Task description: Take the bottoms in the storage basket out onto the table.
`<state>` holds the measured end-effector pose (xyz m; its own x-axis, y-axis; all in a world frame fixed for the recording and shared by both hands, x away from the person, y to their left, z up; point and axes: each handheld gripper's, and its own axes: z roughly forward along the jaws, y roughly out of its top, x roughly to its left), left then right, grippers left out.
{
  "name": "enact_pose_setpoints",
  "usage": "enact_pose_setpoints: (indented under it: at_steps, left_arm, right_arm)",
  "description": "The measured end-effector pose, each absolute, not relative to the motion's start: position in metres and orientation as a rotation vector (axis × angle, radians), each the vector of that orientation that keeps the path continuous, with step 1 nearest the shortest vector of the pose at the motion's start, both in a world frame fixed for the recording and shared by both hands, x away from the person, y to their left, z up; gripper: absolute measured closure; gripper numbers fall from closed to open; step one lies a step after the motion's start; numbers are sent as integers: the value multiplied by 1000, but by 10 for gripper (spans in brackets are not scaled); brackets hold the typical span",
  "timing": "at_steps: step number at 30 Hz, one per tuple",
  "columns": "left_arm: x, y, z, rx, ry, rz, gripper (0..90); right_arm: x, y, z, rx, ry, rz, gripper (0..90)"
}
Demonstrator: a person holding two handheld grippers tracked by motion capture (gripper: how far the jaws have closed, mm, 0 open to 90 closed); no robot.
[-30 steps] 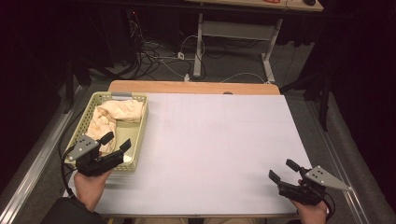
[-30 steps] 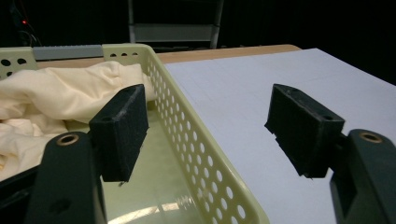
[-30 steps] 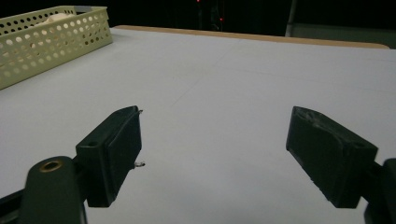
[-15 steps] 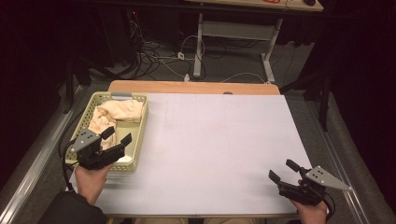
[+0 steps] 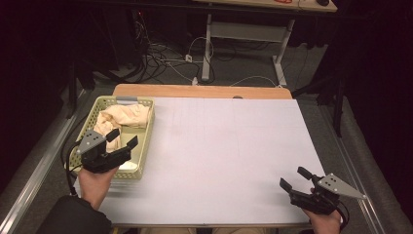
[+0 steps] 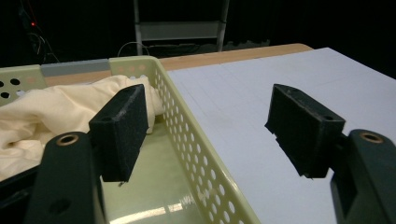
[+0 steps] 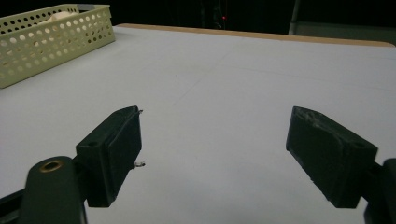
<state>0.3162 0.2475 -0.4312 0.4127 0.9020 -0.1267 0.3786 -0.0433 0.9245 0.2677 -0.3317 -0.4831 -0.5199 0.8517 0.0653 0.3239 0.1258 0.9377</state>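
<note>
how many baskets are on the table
1: a pale green perforated basket at the table's left edge, holding a cream cloth. The left gripper hovers over its near end, jaws open.

The basket (image 5: 146,130) is pale green, dotted with round holes. The cloth (image 5: 119,117) inside is cream. The table (image 5: 229,151) is pale lilac-white.

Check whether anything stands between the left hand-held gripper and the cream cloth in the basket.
Nothing visible blocks it. The left hand-held gripper is open above the near end of the perforated basket, one jaw inside its wall and one outside, and the cream cloth lies just ahead on the basket floor.
</note>
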Motion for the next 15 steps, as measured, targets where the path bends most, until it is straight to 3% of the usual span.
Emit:
enact_pose_setpoints:
  at_steps: [15]
  left_arm:
    - [327,250,-426,1645,1172,639,276]
  right_arm:
    - [268,-332,-483,1129,1913,1394,186]
